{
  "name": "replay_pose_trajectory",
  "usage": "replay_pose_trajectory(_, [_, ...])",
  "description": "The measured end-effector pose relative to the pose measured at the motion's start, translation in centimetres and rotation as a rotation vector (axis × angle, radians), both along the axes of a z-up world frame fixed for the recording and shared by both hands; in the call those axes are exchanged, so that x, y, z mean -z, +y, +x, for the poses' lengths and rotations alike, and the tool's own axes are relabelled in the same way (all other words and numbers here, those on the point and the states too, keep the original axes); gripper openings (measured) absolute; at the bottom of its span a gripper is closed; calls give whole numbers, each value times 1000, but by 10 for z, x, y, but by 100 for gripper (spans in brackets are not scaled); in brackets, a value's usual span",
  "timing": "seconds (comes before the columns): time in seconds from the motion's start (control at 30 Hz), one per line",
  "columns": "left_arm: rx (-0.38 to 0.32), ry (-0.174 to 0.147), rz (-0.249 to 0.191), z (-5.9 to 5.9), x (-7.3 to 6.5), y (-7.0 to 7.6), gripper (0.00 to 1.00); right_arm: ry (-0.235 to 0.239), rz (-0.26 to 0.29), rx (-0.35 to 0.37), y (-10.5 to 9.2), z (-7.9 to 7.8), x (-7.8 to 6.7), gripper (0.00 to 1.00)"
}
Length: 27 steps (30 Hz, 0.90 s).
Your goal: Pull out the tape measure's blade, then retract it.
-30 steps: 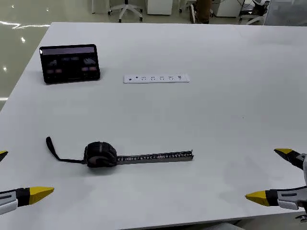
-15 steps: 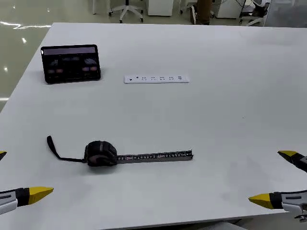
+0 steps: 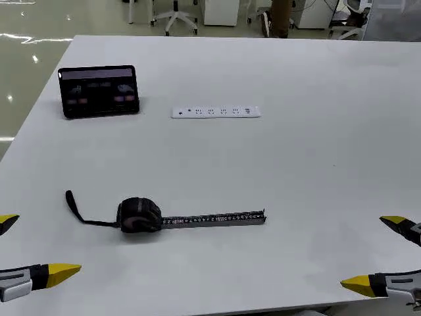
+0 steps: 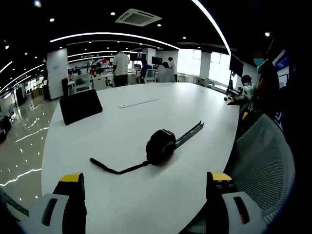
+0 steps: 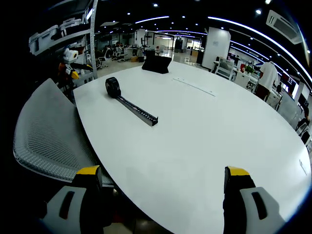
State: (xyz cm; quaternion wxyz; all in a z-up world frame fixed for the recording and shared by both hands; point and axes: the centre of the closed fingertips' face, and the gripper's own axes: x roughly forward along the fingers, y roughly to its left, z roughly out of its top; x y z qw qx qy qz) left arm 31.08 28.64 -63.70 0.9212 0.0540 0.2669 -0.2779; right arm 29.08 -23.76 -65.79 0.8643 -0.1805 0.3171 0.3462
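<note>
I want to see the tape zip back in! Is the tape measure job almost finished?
About halfway, it looks. Done: the blade sticks out of the tape measure and lies flat on the table. In hand: nothing. The left gripper and right gripper are both open by the table's near edge, apart from the tape measure. Left to do: send the blade back inside.

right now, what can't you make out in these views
Blade numbers: too small to read in the head view.
Tablet screen: blurred in the head view.
Strip markings: too small in the head view.
Left gripper and right gripper: bodies cut off by the head view's bottom corners; the jaws stand open.
Case lock: too small to tell its state.
</note>
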Motion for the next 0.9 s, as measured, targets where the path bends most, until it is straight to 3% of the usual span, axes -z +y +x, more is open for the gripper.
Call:
replay_pose_trajectory(0.1, [-2, -18, -21, 5, -8, -7, 100, -2, -5, -8, 0, 3, -2, 100])
replay_pose_trajectory(0.3, [-6, -23, 11, 23, -17, -24, 100, -10, -33, -46, 3, 16, -9, 100])
replay_pose_trajectory(0.43, [-17, -26, 6, 35, -19, -37, 100, -1, -51, -76, 8, 22, -8, 100])
replay_pose_trajectory(0.57, [-59, -14, -17, 48, -15, -51, 100, 10, -73, -117, 15, 29, -4, 100])
replay_pose_trajectory(0.6, [-80, 11, -6, 49, -9, -52, 100, 15, -75, -125, 17, 32, -3, 100])
replay_pose_trajectory(0.73, [-135, 53, -23, 57, 2, -63, 100, 32, -77, -155, 26, 39, 0, 100])
replay_pose_trajectory(0.83, [-169, 52, -56, 67, 4, -76, 100, 45, -88, -179, 33, 45, 6, 100])
replay_pose_trajectory(0.9, [-182, 40, -52, 72, 7, -83, 100, 53, -92, -200, 40, 48, 11, 100])
